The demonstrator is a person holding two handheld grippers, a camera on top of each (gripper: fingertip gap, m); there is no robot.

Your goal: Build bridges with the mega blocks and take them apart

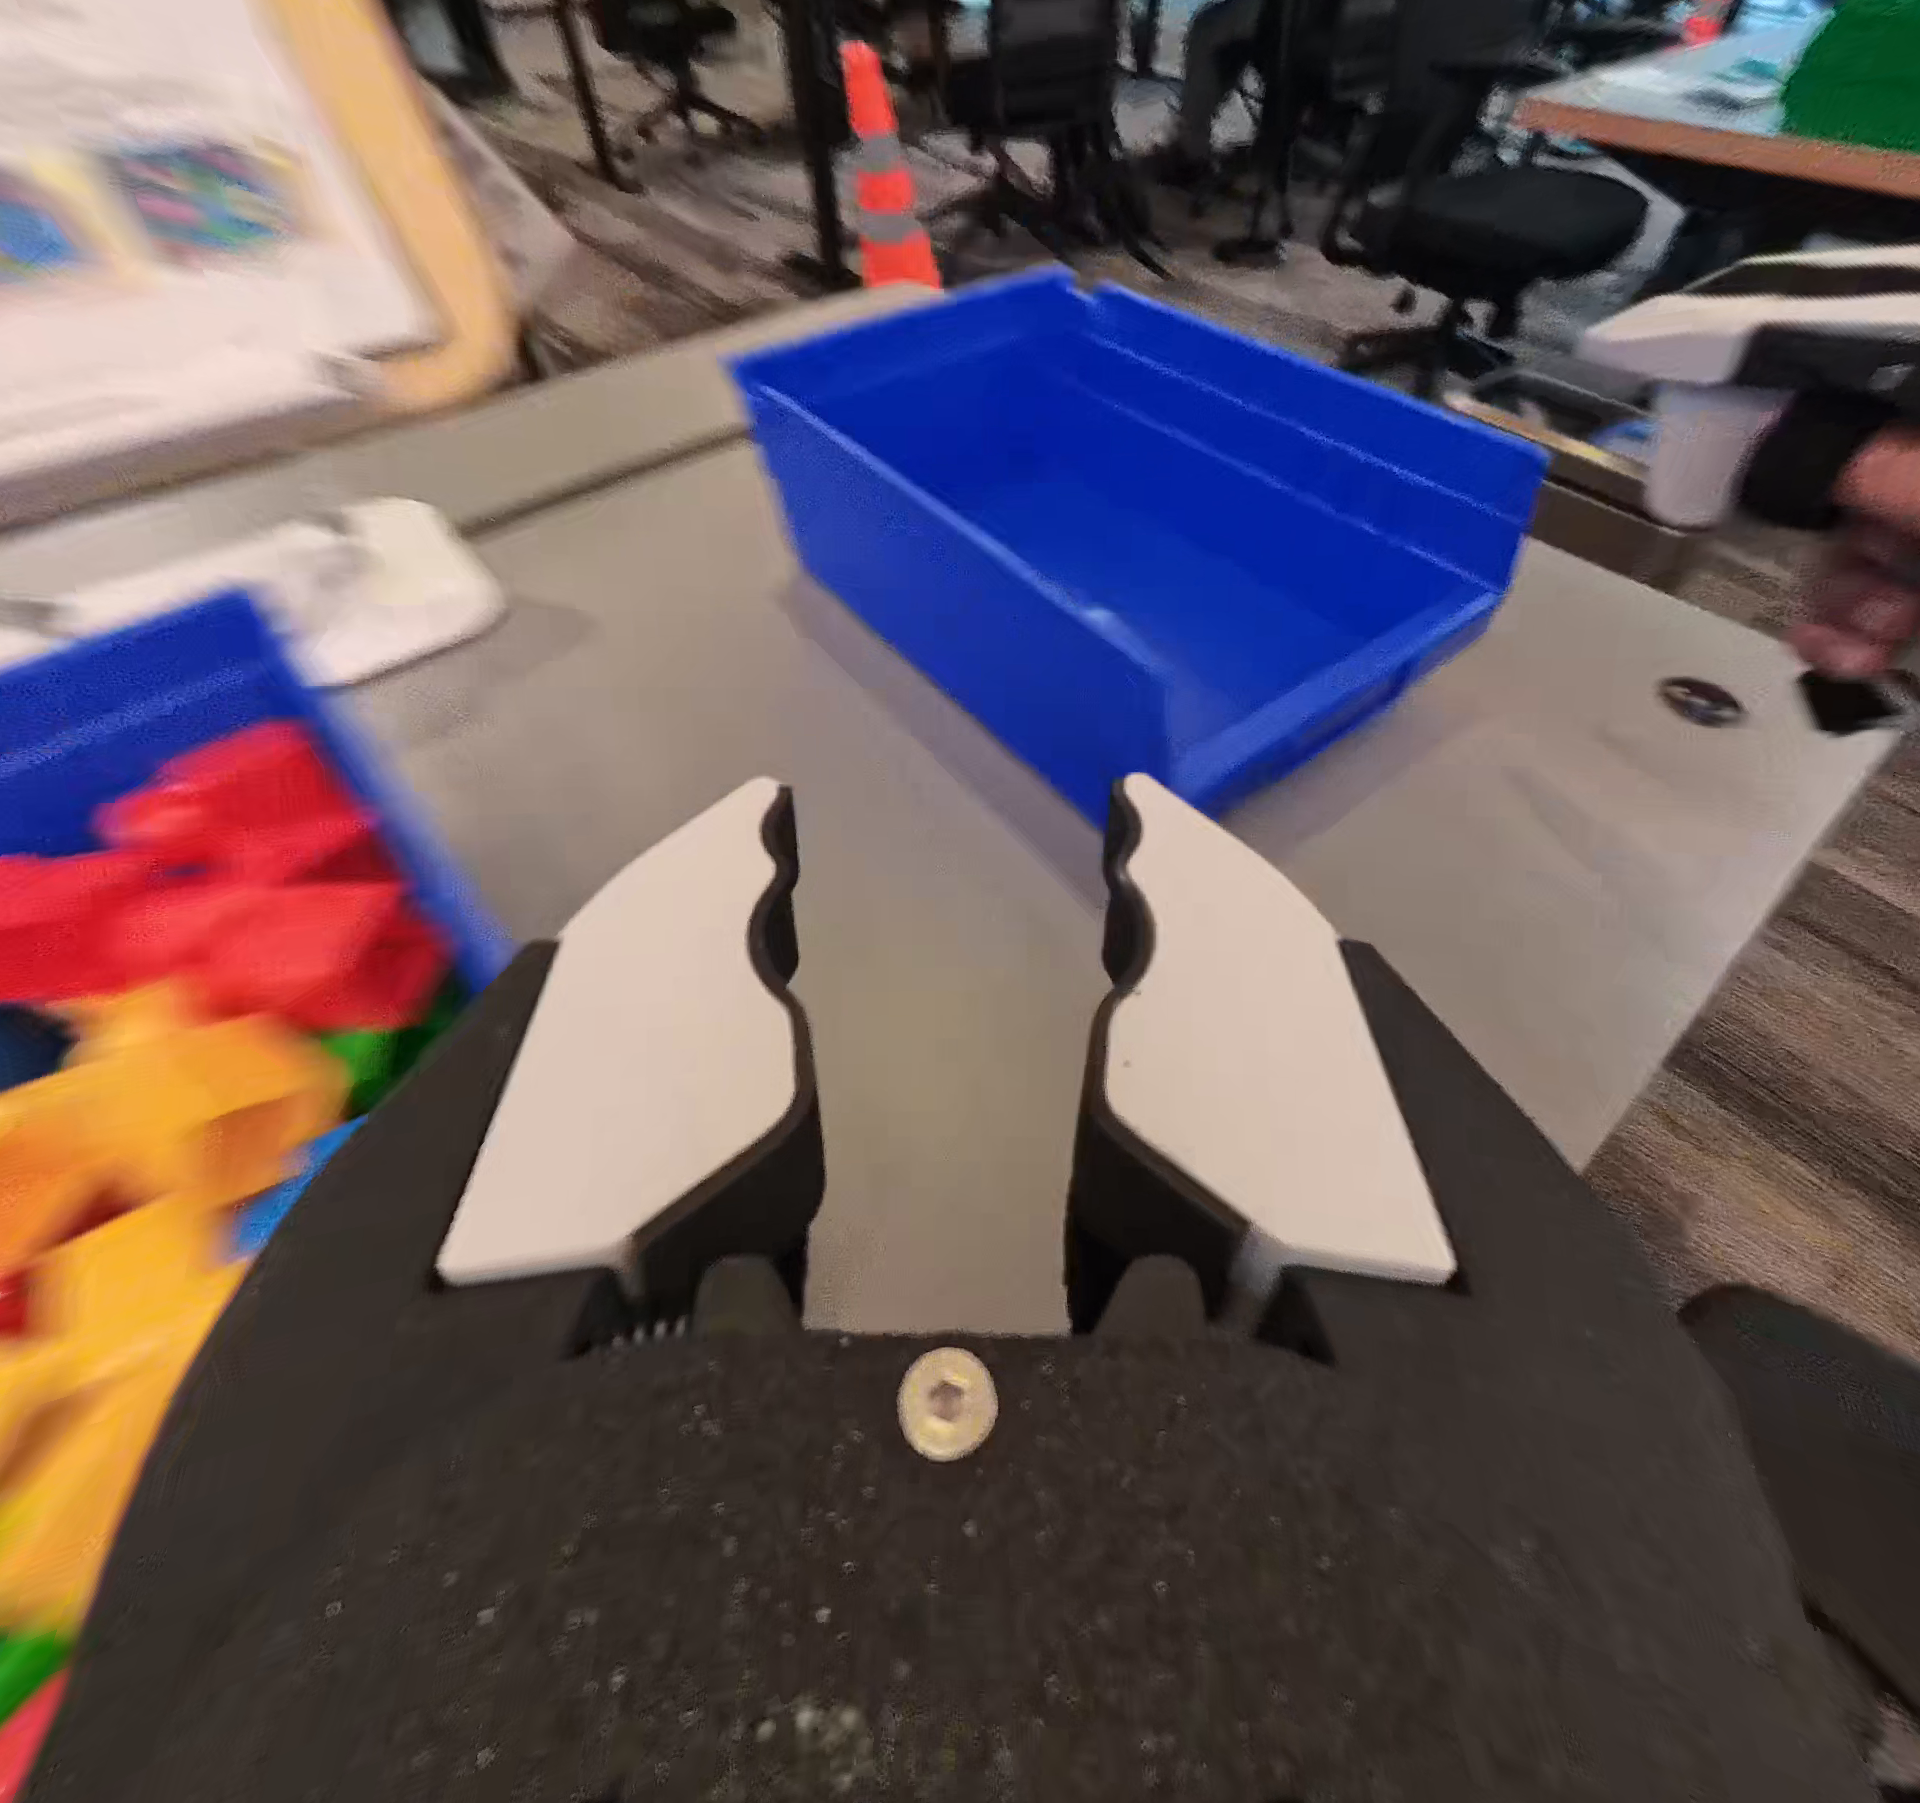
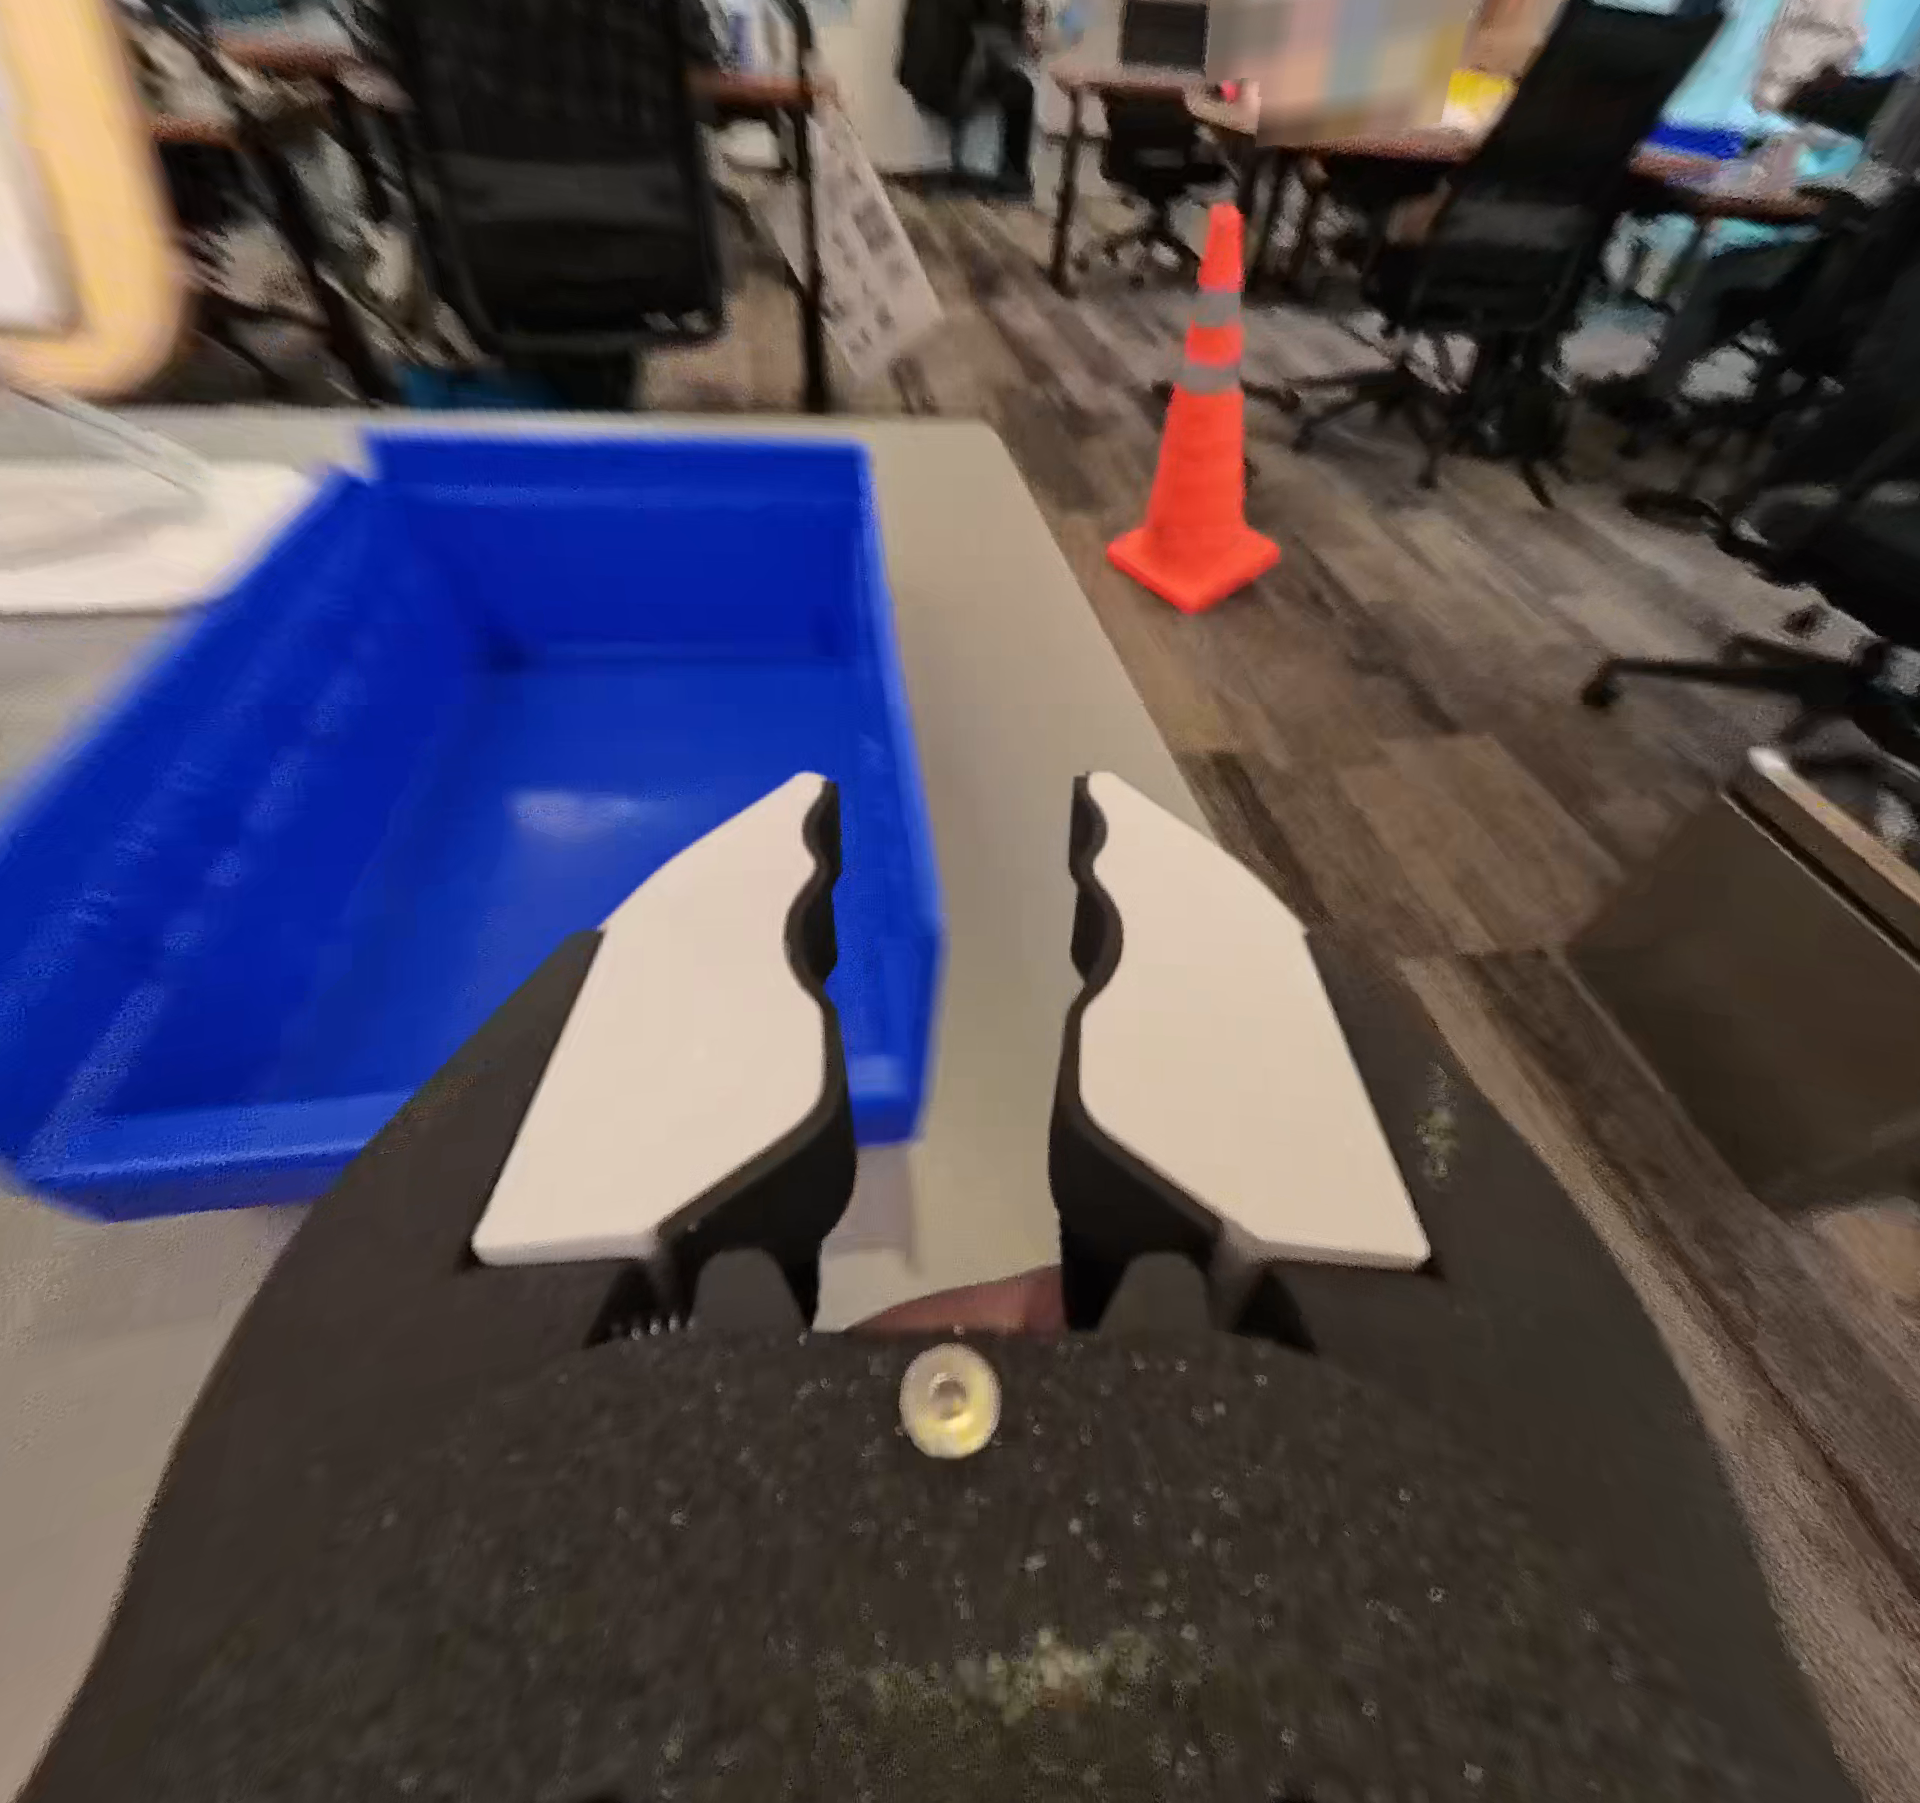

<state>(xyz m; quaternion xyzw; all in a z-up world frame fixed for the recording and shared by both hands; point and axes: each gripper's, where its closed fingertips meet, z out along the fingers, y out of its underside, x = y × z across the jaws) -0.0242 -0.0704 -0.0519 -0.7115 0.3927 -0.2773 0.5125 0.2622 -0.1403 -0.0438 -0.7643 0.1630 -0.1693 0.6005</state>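
Observation:
A blue bin (image 1: 135, 704) at the left edge of the left wrist view holds a blurred pile of red, yellow, orange and green mega blocks (image 1: 208, 922). An empty blue bin (image 1: 1132, 548) stands on the grey table (image 1: 644, 714) ahead of my left gripper (image 1: 951, 818), which is open and empty above the table. In the right wrist view the same empty blue bin (image 2: 468, 777) lies to the left of my right gripper (image 2: 956, 808), which is open and empty over the bin's right rim. The right gripper's white body (image 1: 1745, 340) shows at the far right in the left wrist view.
A white object (image 1: 384, 579) lies on the table behind the block bin. A yellow-framed board (image 1: 208, 143) stands at the left. The table's right edge (image 2: 1143, 714) drops to a wood floor with an orange cone (image 2: 1205, 434), office chairs and desks. The gap from one gripper's tips to the other's is roughly 30 cm.

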